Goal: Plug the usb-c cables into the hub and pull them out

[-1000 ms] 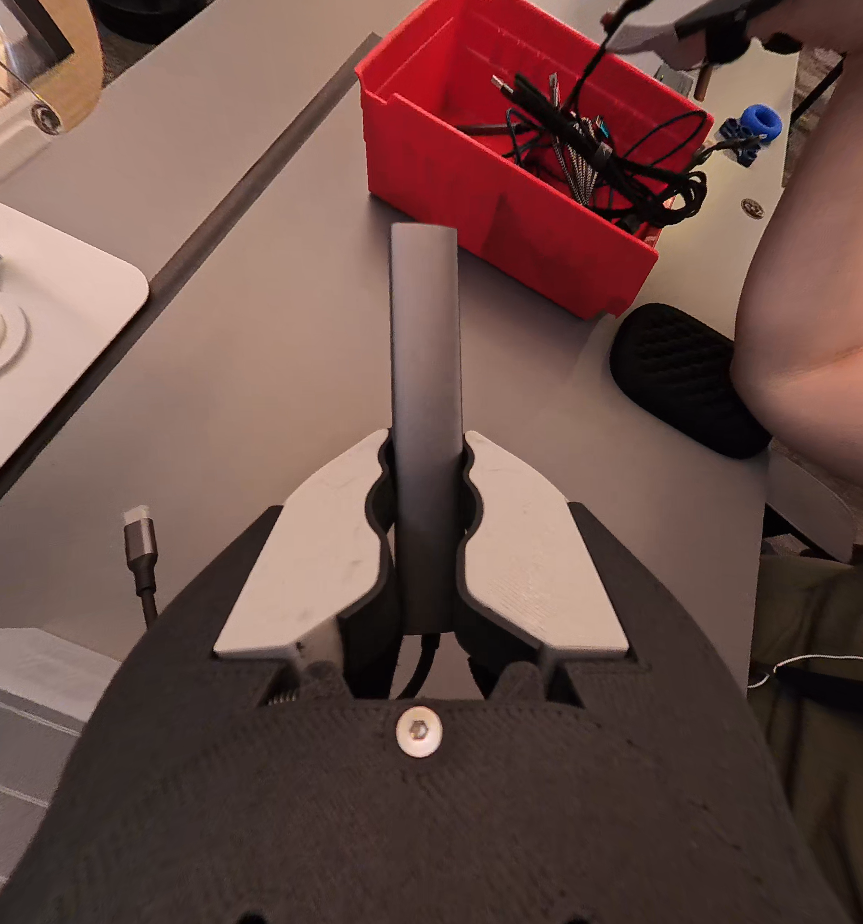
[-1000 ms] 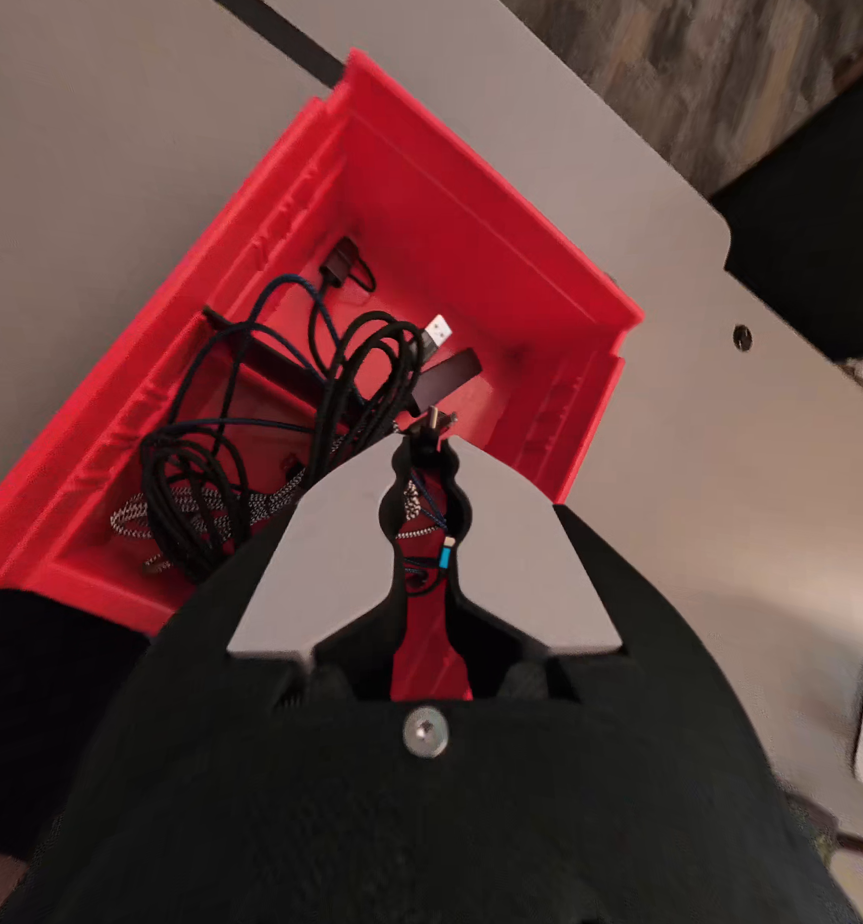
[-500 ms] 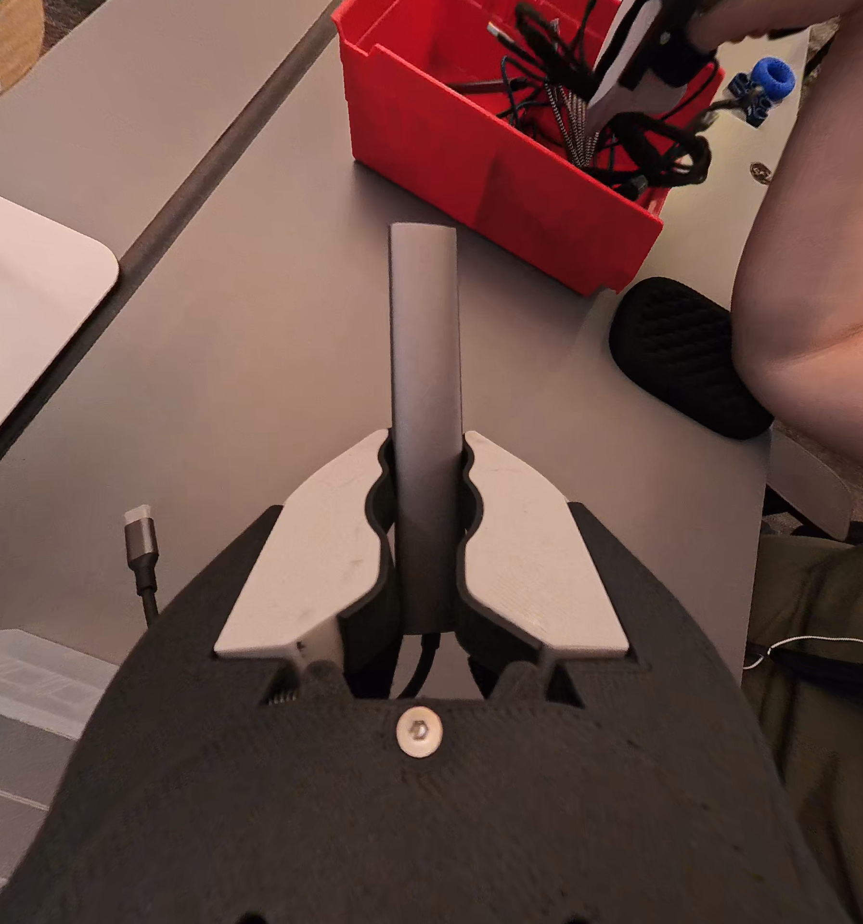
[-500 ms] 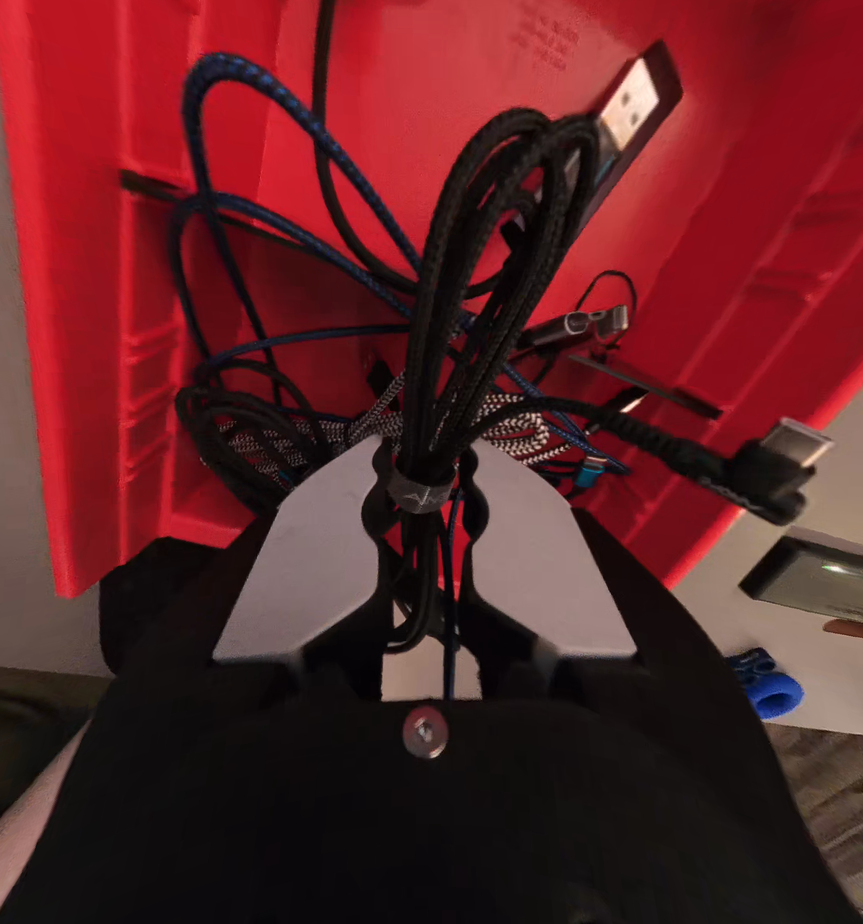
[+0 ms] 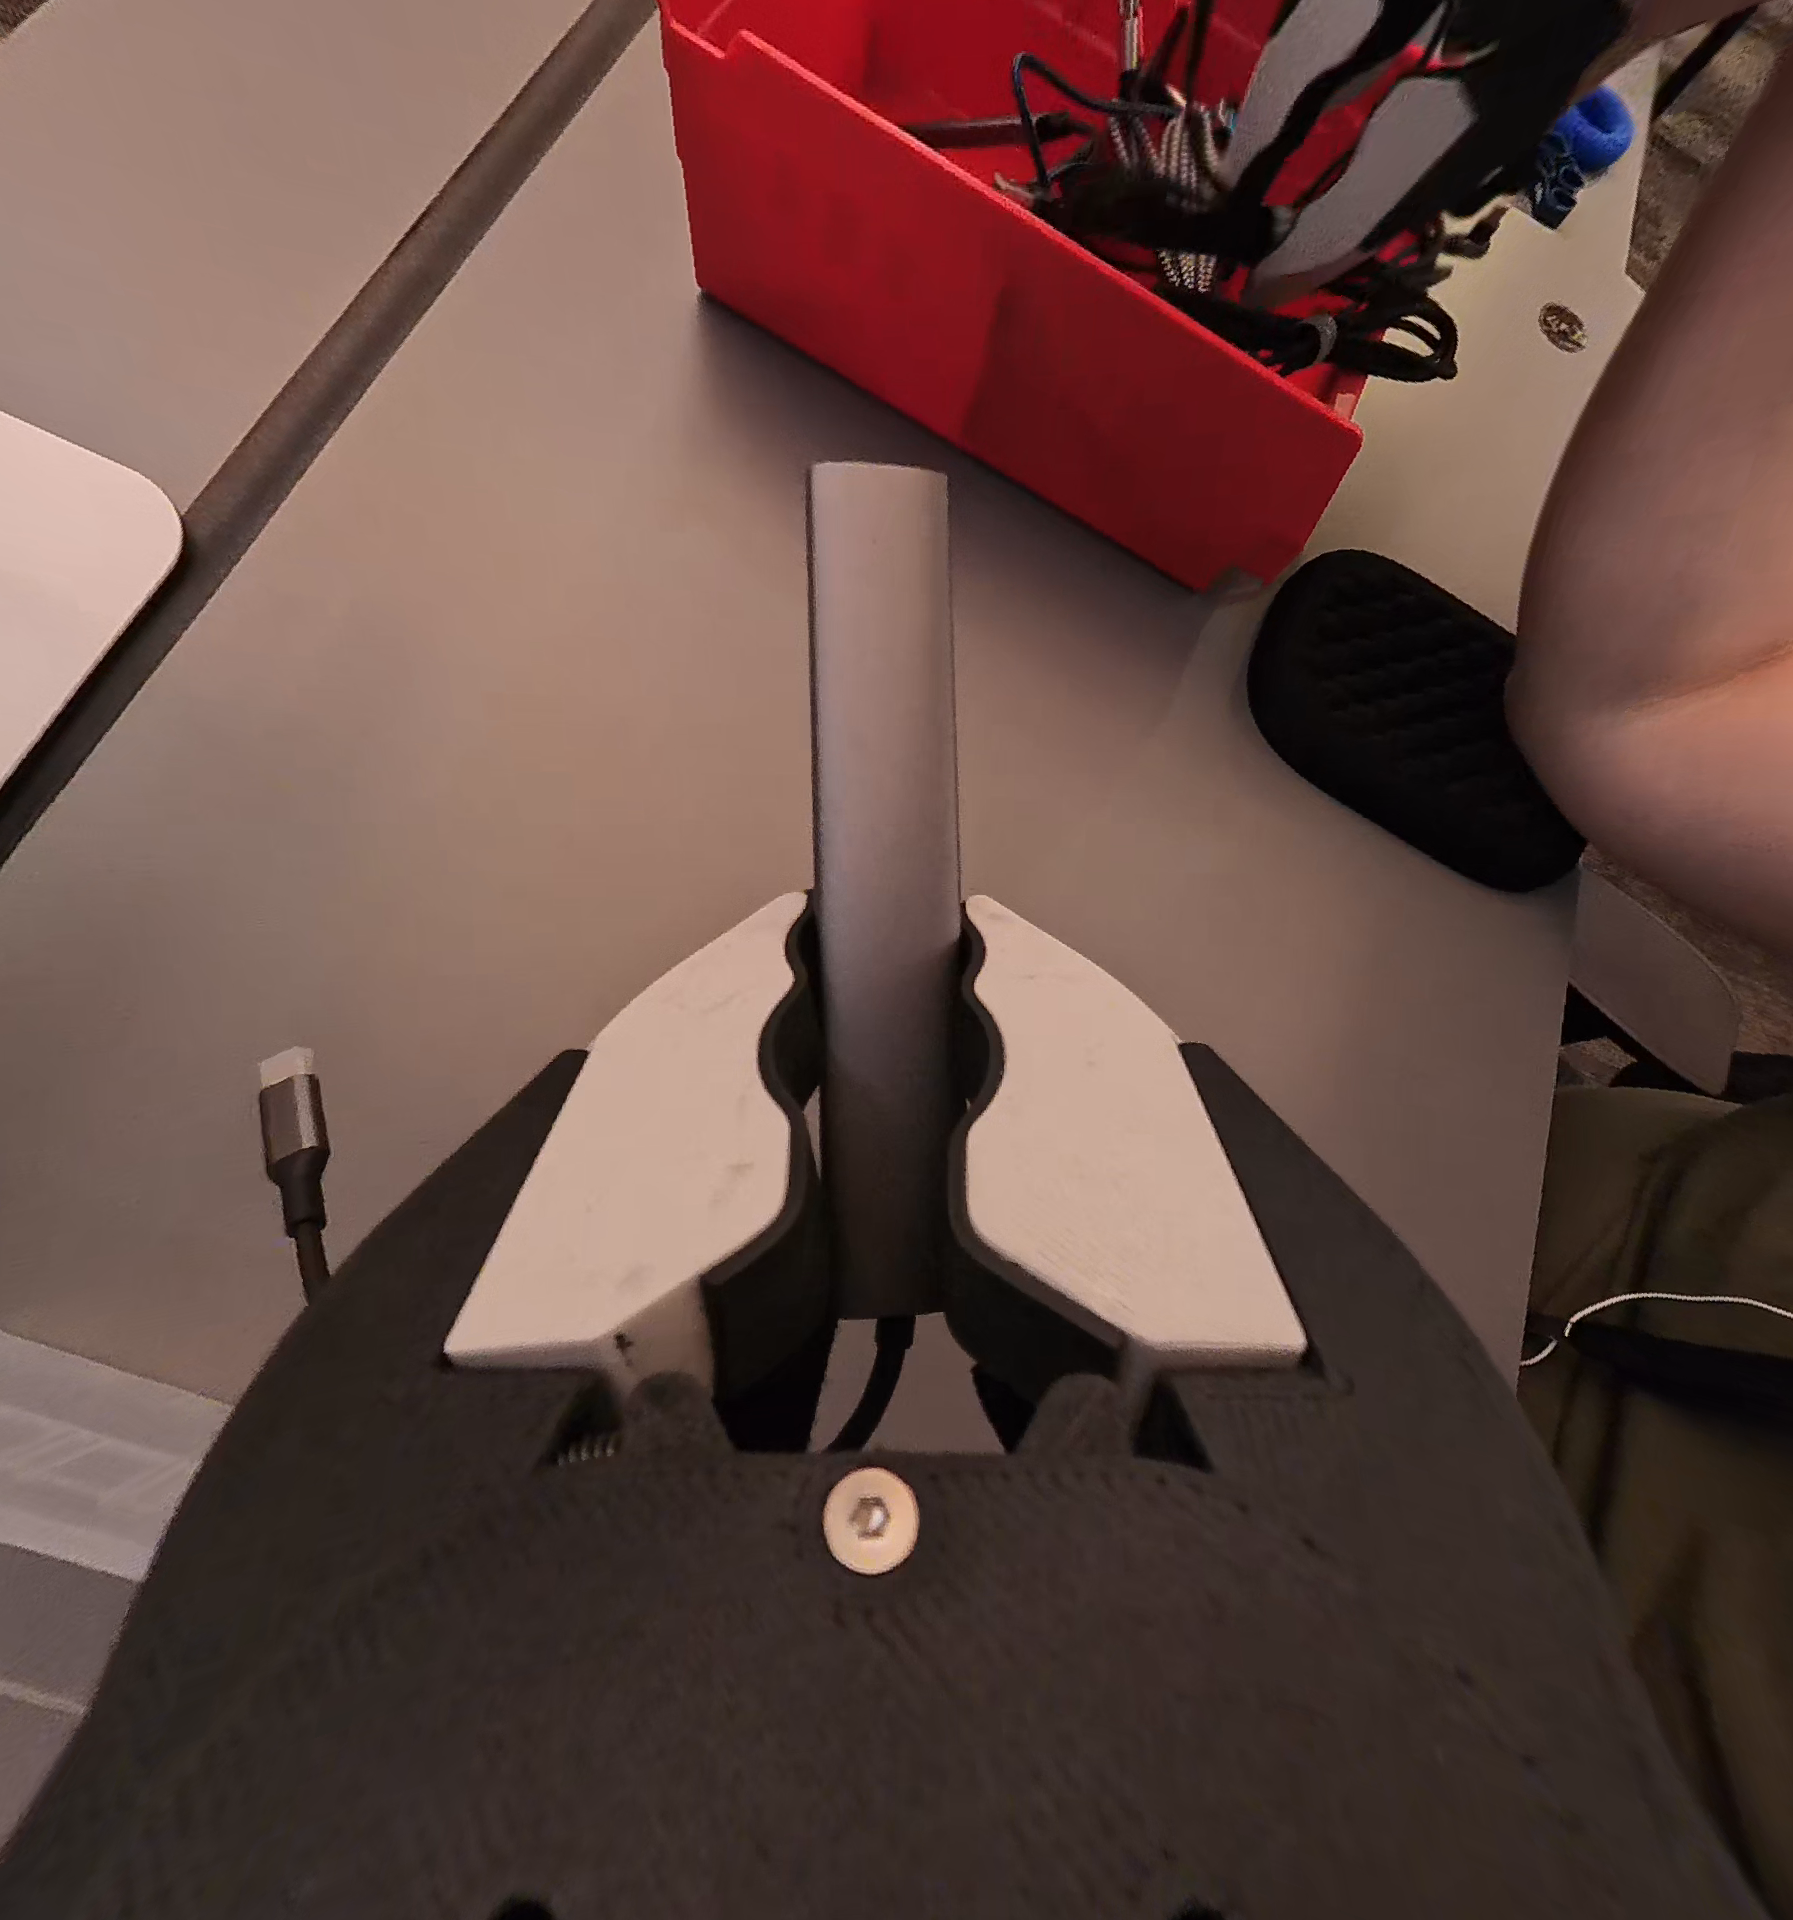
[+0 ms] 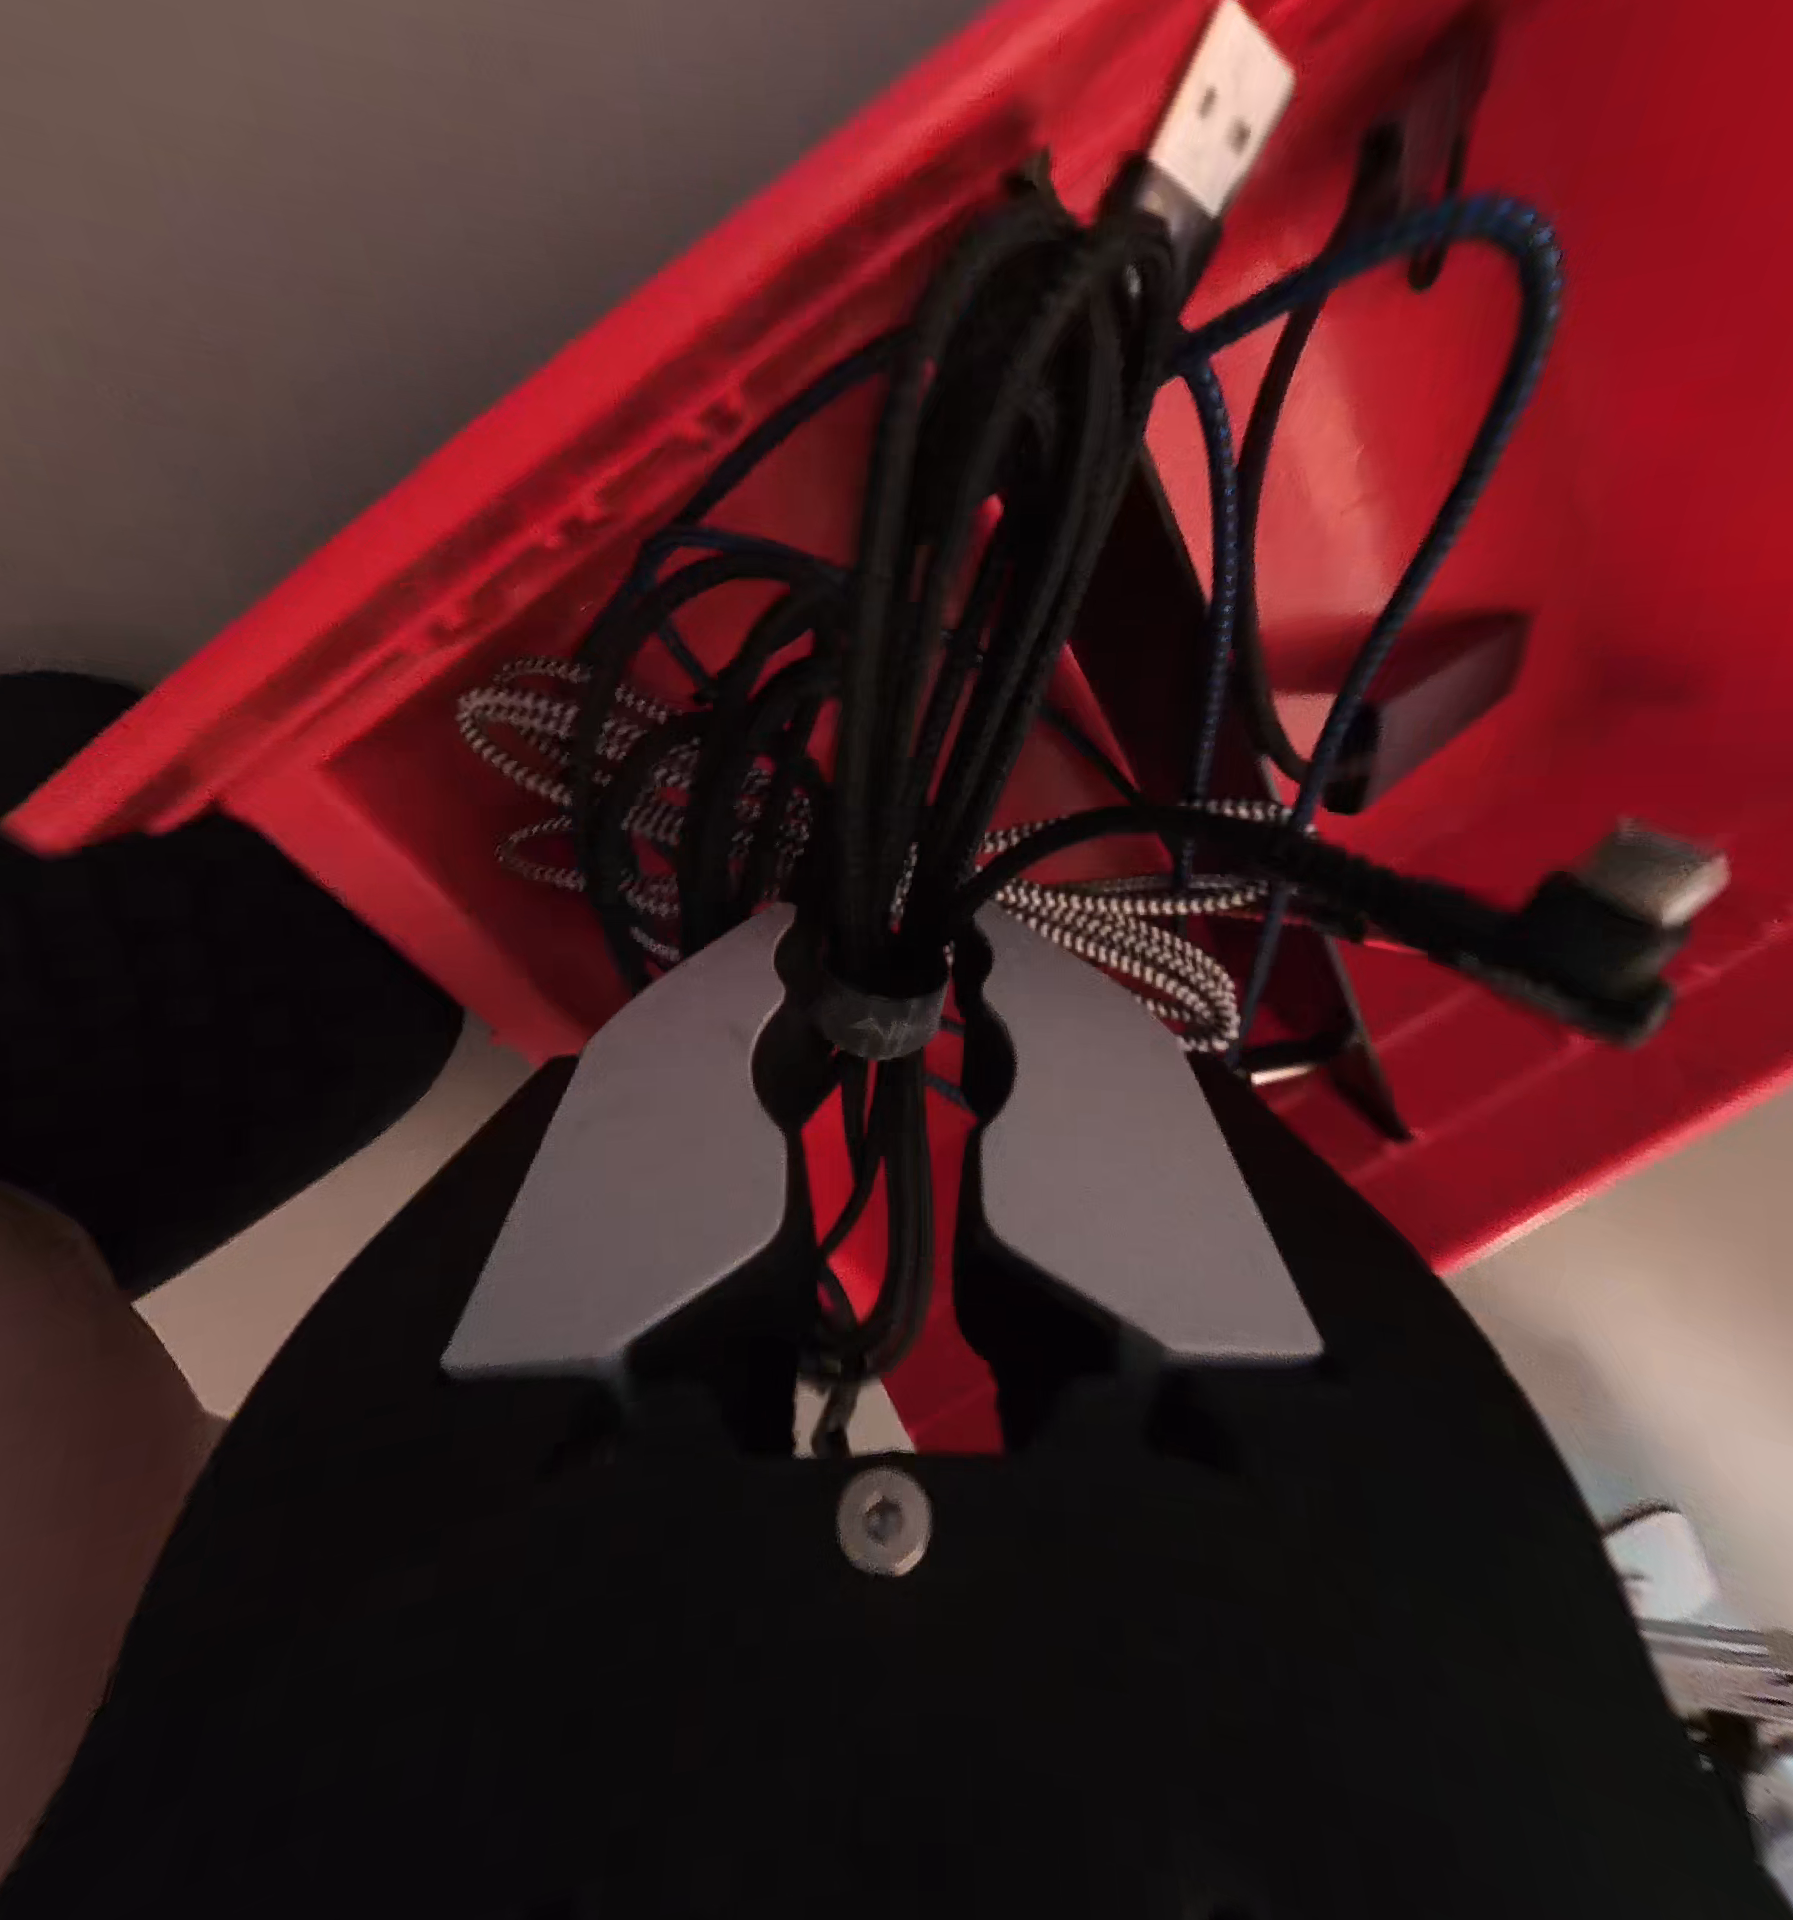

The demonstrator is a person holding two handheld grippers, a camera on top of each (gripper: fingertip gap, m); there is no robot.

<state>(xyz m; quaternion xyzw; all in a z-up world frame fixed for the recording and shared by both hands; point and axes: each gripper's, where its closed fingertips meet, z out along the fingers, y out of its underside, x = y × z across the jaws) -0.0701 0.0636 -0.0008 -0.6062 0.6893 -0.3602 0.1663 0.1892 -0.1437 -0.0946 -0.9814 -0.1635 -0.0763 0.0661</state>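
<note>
My left gripper [image 5: 884, 925] is shut on a long grey hub [image 5: 879, 727] that sticks forward over the grey table [image 5: 456, 727]. The hub's own plug [image 5: 291, 1101] hangs at the lower left. My right gripper [image 6: 884, 935] is shut on a bundled black cable [image 6: 985, 540], held at its strap over the red bin [image 6: 1494, 499]. The bundle's flat silver plug [image 6: 1219, 114] points up, and its angled black plug [image 6: 1598, 894] sticks out to the right. In the left wrist view the right gripper [image 5: 1318, 177] is inside the red bin [image 5: 933, 270].
Several other cables lie tangled in the bin, among them a black-and-white braided cable [image 6: 653, 790] and a blue braided cable [image 6: 1494, 312]. A black padded rest [image 5: 1401, 717] and a person's arm [image 5: 1681, 520] are at the right. A white plate [image 5: 30, 582] is at the left. The grippers' ends are close to 35 centimetres from one another.
My right gripper has turned with the black cable bundle in it, so the bin now slants across its view. My left gripper has moved nearer the bin with the hub.
</note>
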